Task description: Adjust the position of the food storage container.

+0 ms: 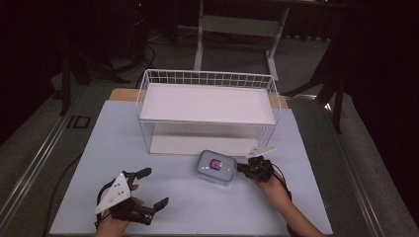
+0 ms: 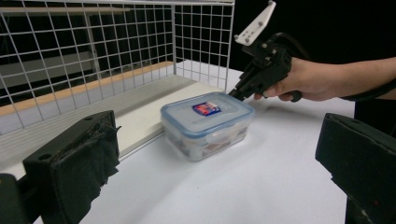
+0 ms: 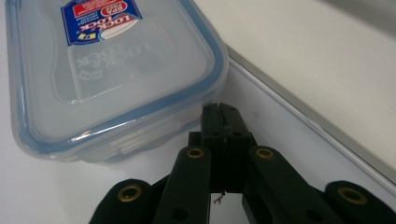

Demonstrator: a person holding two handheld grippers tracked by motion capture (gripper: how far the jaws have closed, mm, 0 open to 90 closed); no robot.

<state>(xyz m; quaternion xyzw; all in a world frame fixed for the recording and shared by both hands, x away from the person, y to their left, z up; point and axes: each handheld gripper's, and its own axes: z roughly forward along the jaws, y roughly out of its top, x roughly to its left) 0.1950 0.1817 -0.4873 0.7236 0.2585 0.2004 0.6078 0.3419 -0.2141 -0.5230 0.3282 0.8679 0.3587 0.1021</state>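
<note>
The container (image 3: 112, 74) is cut off at the right gripper view's top edge; contents blurred

A white table (image 1: 197, 207) bears a wire shelf rack (image 1: 207, 106) and lidded container (image 1: 216, 167).

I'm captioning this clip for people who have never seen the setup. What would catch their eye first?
A white wire rack with two shelves stands at the back of the white table. Just before it sits a clear lidded box with a blue seal and a red-blue label. The right gripper, jaws shut, touches the box's side, while the left gripper rests open at the near left.
</note>
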